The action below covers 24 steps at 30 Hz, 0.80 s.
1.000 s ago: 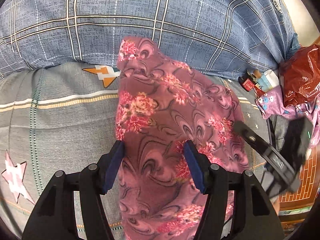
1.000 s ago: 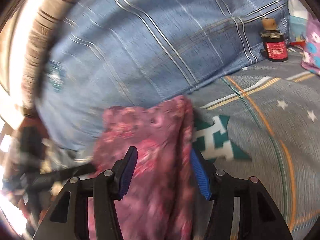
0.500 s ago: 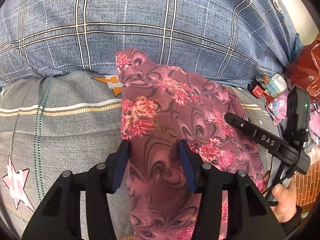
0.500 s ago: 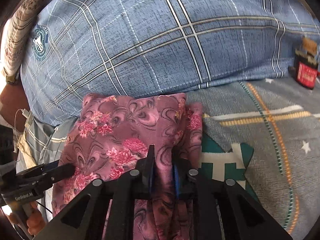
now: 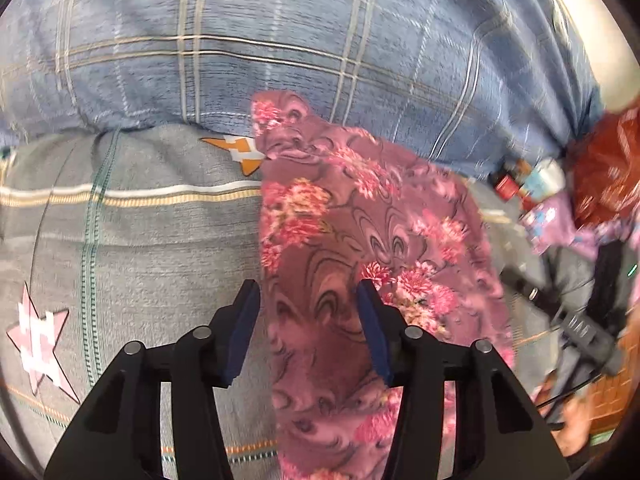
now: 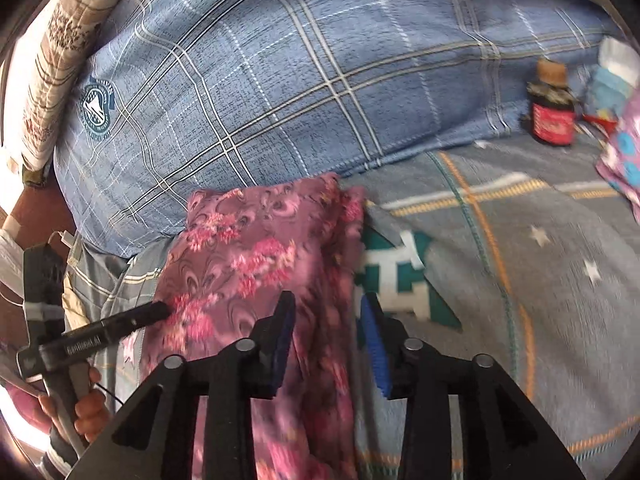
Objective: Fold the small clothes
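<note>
Right now the pink floral garment (image 5: 360, 248) is lying folded on the grey bedsheet (image 5: 140, 248), its far end touching the blue plaid pillow (image 6: 280, 80). Its edge is sitting between the right gripper (image 6: 326, 344)'s opening jaws and may be snagging. The left gripper (image 5: 308, 332) is hovering unclenched and could be dragging the fold loose.

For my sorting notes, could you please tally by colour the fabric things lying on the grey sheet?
Pink floral garment: 1
Blue plaid pillow: 1
Purple dotted cloth: 1
Total: 3
</note>
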Tool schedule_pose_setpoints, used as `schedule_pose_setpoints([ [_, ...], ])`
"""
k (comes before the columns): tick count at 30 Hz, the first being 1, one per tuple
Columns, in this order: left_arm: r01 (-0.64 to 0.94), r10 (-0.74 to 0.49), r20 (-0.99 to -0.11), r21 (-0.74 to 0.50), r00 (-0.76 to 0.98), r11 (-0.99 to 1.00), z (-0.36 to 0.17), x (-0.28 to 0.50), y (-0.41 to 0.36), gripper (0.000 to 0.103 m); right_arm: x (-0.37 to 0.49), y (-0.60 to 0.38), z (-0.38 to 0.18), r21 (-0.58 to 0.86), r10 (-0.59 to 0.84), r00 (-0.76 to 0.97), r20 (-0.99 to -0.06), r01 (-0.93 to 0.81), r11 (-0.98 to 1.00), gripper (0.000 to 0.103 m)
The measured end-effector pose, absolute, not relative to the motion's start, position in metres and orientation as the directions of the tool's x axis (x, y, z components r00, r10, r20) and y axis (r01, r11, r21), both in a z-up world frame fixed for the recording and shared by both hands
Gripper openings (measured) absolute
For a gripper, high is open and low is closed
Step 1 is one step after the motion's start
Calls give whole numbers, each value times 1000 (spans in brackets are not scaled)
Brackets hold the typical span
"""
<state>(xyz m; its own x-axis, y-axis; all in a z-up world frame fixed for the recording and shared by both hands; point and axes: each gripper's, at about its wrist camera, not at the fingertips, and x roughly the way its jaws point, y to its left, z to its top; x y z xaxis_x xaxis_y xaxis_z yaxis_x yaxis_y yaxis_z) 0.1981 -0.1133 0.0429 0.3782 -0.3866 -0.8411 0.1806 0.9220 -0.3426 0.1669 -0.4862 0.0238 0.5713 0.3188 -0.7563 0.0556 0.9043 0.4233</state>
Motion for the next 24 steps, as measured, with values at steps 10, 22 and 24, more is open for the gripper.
schedule_pose_setpoints([
  [10, 49, -606, -774, -608, 183, 792, 8, 215, -94, 56, 174, -487, -17, 668, 542, 537, -646, 55, 743, 47],
  [22, 102, -593, -768, -588, 240, 802, 11, 211, -114, 33, 180, -447, -3, 507, 455, 529, -716, -53, 860, 30],
  [24, 112, -596, -759, -589, 263, 800, 17, 205, -108, 25, 174, -437, 12, 492, 444, 552, -706, -70, 868, 26],
])
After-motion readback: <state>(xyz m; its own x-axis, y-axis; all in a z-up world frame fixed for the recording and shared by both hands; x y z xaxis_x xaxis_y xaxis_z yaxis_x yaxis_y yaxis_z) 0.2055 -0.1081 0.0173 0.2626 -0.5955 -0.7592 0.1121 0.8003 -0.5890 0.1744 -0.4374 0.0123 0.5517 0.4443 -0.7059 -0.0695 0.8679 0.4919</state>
